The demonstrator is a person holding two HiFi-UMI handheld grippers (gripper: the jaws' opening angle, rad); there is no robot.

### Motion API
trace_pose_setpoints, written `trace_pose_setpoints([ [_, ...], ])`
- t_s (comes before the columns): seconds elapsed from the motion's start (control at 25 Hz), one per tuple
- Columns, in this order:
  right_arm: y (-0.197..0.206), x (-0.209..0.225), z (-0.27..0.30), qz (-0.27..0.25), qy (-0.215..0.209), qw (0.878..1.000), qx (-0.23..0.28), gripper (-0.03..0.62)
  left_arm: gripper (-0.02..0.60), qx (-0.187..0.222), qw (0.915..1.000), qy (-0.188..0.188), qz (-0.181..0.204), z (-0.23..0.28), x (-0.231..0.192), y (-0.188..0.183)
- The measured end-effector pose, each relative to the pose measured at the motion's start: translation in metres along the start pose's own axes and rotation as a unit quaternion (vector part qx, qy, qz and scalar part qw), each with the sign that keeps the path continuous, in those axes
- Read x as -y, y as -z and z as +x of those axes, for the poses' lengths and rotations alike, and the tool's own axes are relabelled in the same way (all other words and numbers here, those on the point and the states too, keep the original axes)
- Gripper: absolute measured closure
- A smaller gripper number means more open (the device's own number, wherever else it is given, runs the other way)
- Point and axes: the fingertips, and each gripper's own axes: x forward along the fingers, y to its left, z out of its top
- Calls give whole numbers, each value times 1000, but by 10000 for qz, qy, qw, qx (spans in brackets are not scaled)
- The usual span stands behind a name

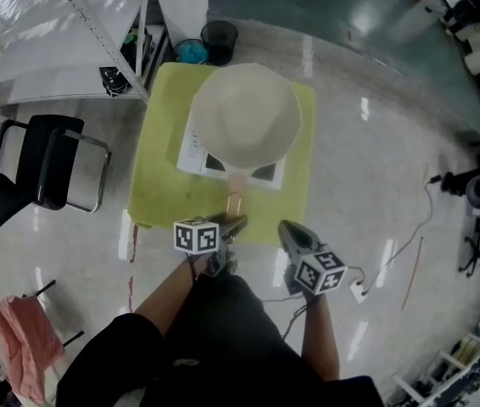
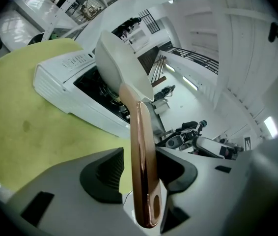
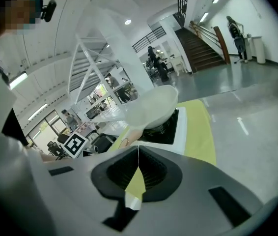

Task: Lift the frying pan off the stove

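1. Where the head view looks down, the left gripper (image 1: pixel 227 225) sits at the near end of the handle (image 1: pixel 235 195) of the frying pan (image 1: pixel 248 117). The pan's cream bowl lies straight ahead of this gripper, resting on the white stove (image 1: pixel 191 147). The stove stands on a yellow-covered table (image 1: pixel 159 193). The right gripper (image 1: pixel 289 231) is just beside the left one, on its right, at the table's near edge and clear of the handle. A black chair (image 1: pixel 41 172) stands on the floor, well off to the left gripper's left.

2. Left gripper view: the jaws of the left gripper (image 2: pixel 141 170) stand apart, released. The copper-coloured handle (image 2: pixel 143 151) runs between them, from its hanging hole near the gripper's body up and away to the pan. A gap shows between the handle and the left pad. The handle lies close against the right pad, and contact there cannot be confirmed. The pan (image 2: pixel 122 65) rests on the stove (image 2: pixel 65 80) ahead of the jaws.

3. Right gripper view: the jaws of the right gripper (image 3: pixel 138 168) are clenched, pad against pad, with nothing between them. The pan (image 3: pixel 151 109) on the stove (image 3: pixel 171 127) lies ahead of the jaws. The left gripper's marker cube (image 3: pixel 74 144) shows to their left.
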Motion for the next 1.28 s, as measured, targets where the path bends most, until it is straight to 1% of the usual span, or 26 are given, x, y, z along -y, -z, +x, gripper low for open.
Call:
trace_pose_setpoints([
  [0.04,-2,-1,8,57,-124,9999,-42,577,373,20,10000,-1,8,-1,0,0],
  [0.08,-5,-2,16,117,-244,9996,-69,577,429,35,10000,-7,22,-2,1,-1],
  [0.16,-10,-2,33,242,-432,9987,-135,577,430,35,10000,-17,43,-3,1,0],
  [0.24,-15,-1,48,335,-520,9978,-245,577,430,-6,10000,20,37,-3,1,1],
  [0.48,-15,-8,91,313,-746,9947,-635,577,431,-141,9999,92,2,-4,0,4],
  [0.68,-18,-8,109,522,-843,9923,-742,577,433,-148,9998,120,-8,-1,0,1],
  [0.8,-14,-11,113,546,-991,9902,-821,576,433,-150,9999,42,-45,-1,0,5],
  [0.84,-14,-11,116,586,-1044,9892,-846,569,433,-139,9999,21,-45,-2,0,4],
  [0.88,-15,-11,120,660,-1109,9877,-878,514,433,-119,9999,-2,-36,-2,0,3],
  [0.92,-16,-10,124,749,-1185,9858,-925,421,433,-94,9999,-35,-24,-2,0,1],
  [0.96,-17,-10,127,826,-1265,9837,-975,408,433,-67,9999,-80,-17,-1,0,0],
  [1.08,-15,-9,133,1058,-1459,9782,-1032,407,433,42,9998,-204,-1,-2,1,-1],
  [1.2,-9,-6,144,1403,-1581,9717,-1054,387,433,147,9994,-299,29,-2,-1,-2],
  [1.28,-5,-7,149,1523,-1687,9677,-1089,381,433,185,9993,-318,26,-2,2,0],
])
